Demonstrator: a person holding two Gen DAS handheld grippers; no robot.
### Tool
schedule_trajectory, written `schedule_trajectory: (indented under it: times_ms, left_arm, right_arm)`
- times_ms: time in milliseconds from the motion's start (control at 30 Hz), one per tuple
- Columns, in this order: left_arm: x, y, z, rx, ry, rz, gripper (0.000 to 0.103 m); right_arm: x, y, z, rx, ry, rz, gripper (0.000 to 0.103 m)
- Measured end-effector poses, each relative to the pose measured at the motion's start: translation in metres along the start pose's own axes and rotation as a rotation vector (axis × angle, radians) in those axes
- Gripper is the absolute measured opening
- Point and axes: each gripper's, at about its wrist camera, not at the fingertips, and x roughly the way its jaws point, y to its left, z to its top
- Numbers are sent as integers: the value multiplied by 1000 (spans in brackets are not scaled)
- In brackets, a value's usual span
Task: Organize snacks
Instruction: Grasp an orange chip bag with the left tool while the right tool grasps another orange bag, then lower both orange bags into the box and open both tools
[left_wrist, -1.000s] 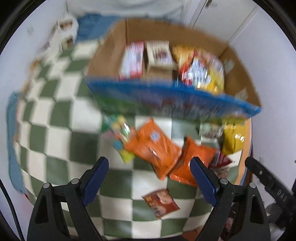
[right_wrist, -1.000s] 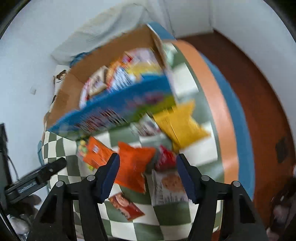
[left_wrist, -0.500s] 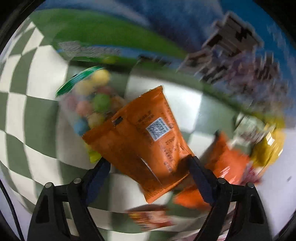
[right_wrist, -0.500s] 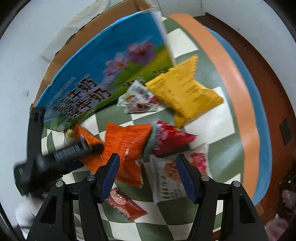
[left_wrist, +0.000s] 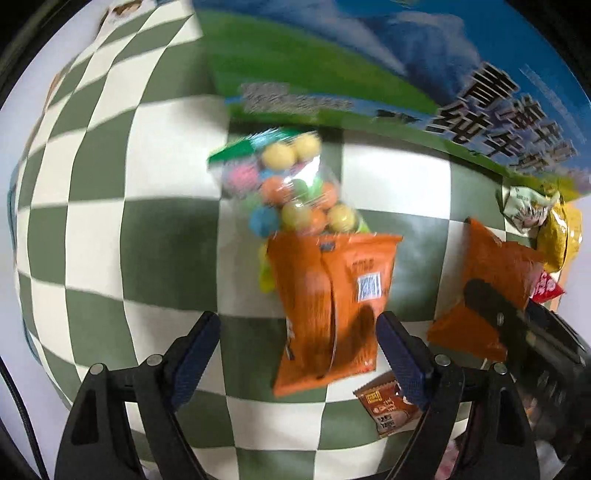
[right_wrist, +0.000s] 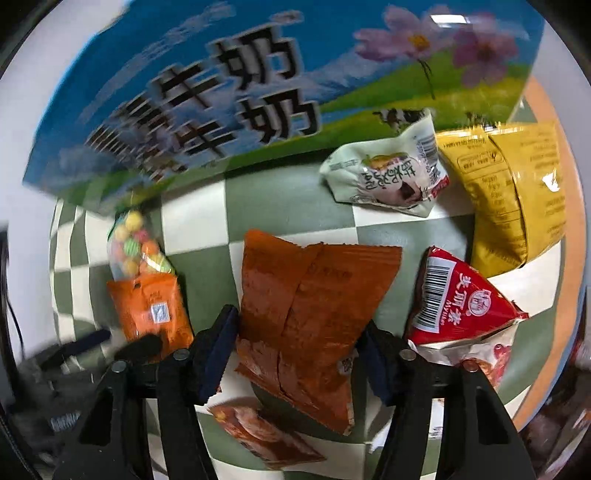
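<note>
Left tongs (left_wrist: 299, 343): spread wide, nothing gripped; small orange packet (left_wrist: 332, 306) lies flat between the fingers, nearer the right one, overlapping a clear bag of coloured candy balls (left_wrist: 291, 184). Right tongs (right_wrist: 297, 347): spread wide, nothing gripped; larger orange packet (right_wrist: 310, 314) lies between the fingers on the checkered tabletop (right_wrist: 273, 199). Red packet (right_wrist: 461, 299) just beside it; yellow bag (right_wrist: 506, 199) and printed carton (right_wrist: 229, 92) beyond.
</note>
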Motion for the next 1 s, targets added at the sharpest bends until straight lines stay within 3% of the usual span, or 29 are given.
schedule_trajectory:
  times_ms: [133,267,367,500,600,667,800,1000]
  left_arm:
    - [21,-18,1,29,93,-5,86]
    - [35,-20,-5,-9,104,-12,86]
    - [40,-26,-11,-12,82,1,86]
    - [37,-16,-14,-9,43,29,64]
    - [33,-15,-18,-9,24,34,58]
    - [30,-15,-23,-12,11,38,57]
    - [15,-13,-31,-10,-12,29,53]
    - [-28,-6,-37,-6,-54,-45,53]
  right_arm:
    - [-2,-5,-15,-21,13,0,62]
    - [-1,-3,-26,-53,19,-12,62]
    - [5,6,-30,-73,16,-28,64]
    - [13,14,-27,-67,21,-25,69]
    - [17,19,-26,-81,19,-48,69]
    - [16,15,-26,-80,8,-55,68]
    - [7,18,-30,-105,-29,-45,52]
    - [-14,19,-39,-99,-56,38,49]
